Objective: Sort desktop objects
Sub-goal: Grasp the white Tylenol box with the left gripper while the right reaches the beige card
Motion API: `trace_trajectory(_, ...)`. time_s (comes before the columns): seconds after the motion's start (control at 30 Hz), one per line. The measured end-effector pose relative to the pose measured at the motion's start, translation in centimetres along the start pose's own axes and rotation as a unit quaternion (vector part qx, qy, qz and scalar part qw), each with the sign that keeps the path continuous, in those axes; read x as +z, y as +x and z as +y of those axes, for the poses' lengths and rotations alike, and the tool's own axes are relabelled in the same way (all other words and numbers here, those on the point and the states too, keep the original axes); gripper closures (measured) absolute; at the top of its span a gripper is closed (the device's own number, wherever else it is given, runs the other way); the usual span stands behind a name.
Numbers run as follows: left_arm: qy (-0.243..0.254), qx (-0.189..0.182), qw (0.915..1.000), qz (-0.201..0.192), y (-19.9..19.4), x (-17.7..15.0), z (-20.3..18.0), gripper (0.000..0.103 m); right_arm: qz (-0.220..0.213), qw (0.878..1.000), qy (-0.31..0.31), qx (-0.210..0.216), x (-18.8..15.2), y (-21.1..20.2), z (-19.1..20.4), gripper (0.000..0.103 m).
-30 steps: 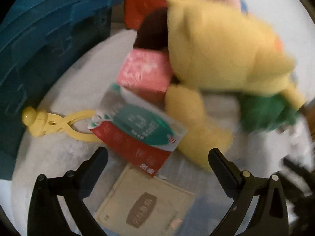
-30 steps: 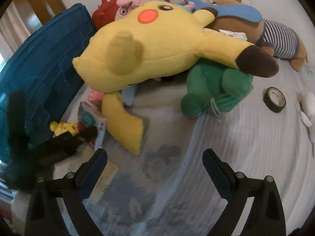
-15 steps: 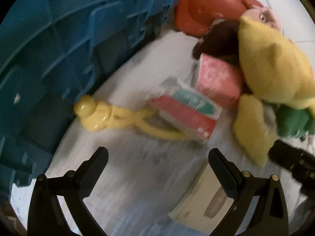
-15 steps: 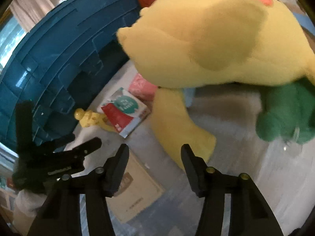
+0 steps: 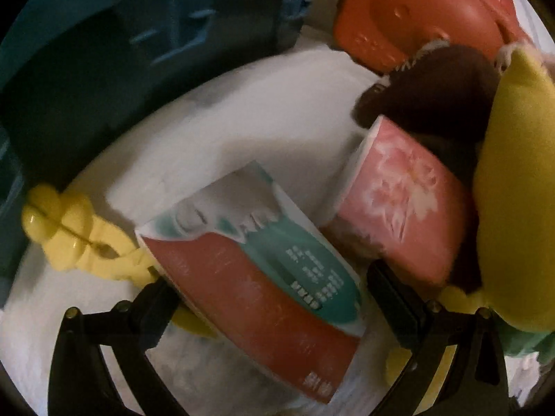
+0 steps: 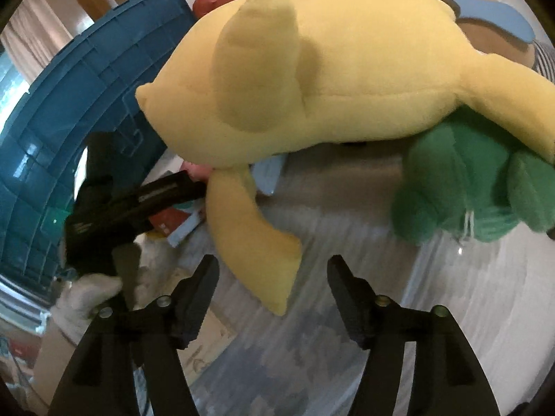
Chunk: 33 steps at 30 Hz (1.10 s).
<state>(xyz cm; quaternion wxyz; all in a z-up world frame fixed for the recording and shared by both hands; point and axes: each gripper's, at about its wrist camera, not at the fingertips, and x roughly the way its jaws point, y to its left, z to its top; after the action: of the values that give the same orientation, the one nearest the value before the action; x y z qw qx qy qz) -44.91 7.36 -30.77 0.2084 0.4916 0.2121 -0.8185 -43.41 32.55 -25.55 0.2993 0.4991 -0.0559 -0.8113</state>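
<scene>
In the left wrist view a red, teal and white packet [image 5: 253, 284] lies on the white surface between the open jaws of my left gripper [image 5: 267, 294]. A pink floral pack [image 5: 399, 215] lies just right of it, and a yellow plastic clip [image 5: 73, 235] pokes out at its left. In the right wrist view my right gripper [image 6: 274, 287] is open, with the tail of a big yellow plush [image 6: 312, 79] between its fingers. The left gripper [image 6: 138, 204] shows there over the packet [image 6: 173, 222].
A blue plastic crate [image 6: 62, 131] stands at the left. A red bag [image 5: 426, 10], a green plush [image 6: 471, 187] and a brown striped plush [image 6: 499, 41] crowd the back and right. A flat beige box [image 6: 204, 343] lies near the right gripper's left finger.
My left gripper has moved forward and now straddles the packet. My right gripper has opened wider than half a second ago and sits closer to the yellow plush's tail.
</scene>
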Motion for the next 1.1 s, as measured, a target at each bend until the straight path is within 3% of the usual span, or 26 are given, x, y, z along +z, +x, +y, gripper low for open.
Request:
trace_trajectory(0.13, 0.041, -0.012, 0.9990, 0.013, -1.0, -1.4, 1.4, 0.004, 0.009, 1.000, 0.002, 0.009, -0.1, 0.7, -0.1, 0.037)
trace_trajectory(0.27, 0.082, -0.024, 0.9958, 0.032, -3.1, -3.6, 3.9, 0.047, 0.013, 1.000, 0.002, 0.018, -0.6, 0.7, 0.2, 0.037)
trace_trajectory(0.3, 0.093, -0.025, 0.9947, 0.036, -3.6, -4.3, 4.5, 0.053, 0.013, 1.000, 0.003, 0.021, -0.7, 0.7, 0.3, 0.036)
trace_trajectory(0.37, 0.113, -0.014, 0.9930, 0.033, -4.3, -5.4, 5.4, 0.054, 0.018, 1.000, -0.002, 0.026, -1.0, 0.8, 0.8, 0.036)
trace_trajectory(0.47, 0.126, -0.021, 0.9913, 0.032, -4.9, -6.3, 5.9, 0.054, 0.029, 0.999, -0.020, 0.028, -1.5, 1.2, 2.1, 0.036)
trace_trajectory(0.57, 0.148, -0.034, 0.9884, 0.007, -6.3, -6.7, 5.4, 0.054, 0.036, 0.999, -0.029, 0.030, -2.0, 1.1, 2.9, 0.034)
trace_trajectory(0.67, 0.179, -0.049, 0.9824, -0.023, -7.4, -5.9, 4.2, 0.053, 0.037, 0.998, -0.030, 0.030, -2.4, 0.8, 3.1, 0.018)
trace_trajectory(0.73, 0.205, -0.047, 0.9773, -0.029, -7.2, -5.0, 3.3, 0.032, 0.038, 0.999, -0.027, 0.026, -2.7, 0.5, 3.2, 0.015)
trace_trajectory(0.77, 0.216, -0.043, 0.9750, -0.029, -7.0, -4.7, 2.9, 0.014, 0.038, 0.999, -0.025, 0.025, -2.9, 0.4, 3.1, 0.015)
trace_trajectory(0.8, 0.227, -0.038, 0.9726, -0.030, -6.8, -4.4, 2.5, 0.008, 0.036, 0.999, -0.023, 0.026, -3.0, 0.3, 3.1, 0.015)
trace_trajectory(1.07, 0.368, -0.023, 0.9294, 0.018, -3.7, -3.7, 0.0, 0.008, 0.038, 0.999, -0.002, 0.017, -4.2, 0.1, 3.3, 0.014)
trace_trajectory(1.1, 0.386, -0.017, 0.9219, 0.026, -2.9, -3.8, -0.1, 0.001, 0.037, 0.999, 0.002, 0.015, -4.4, 0.0, 3.3, 0.014)
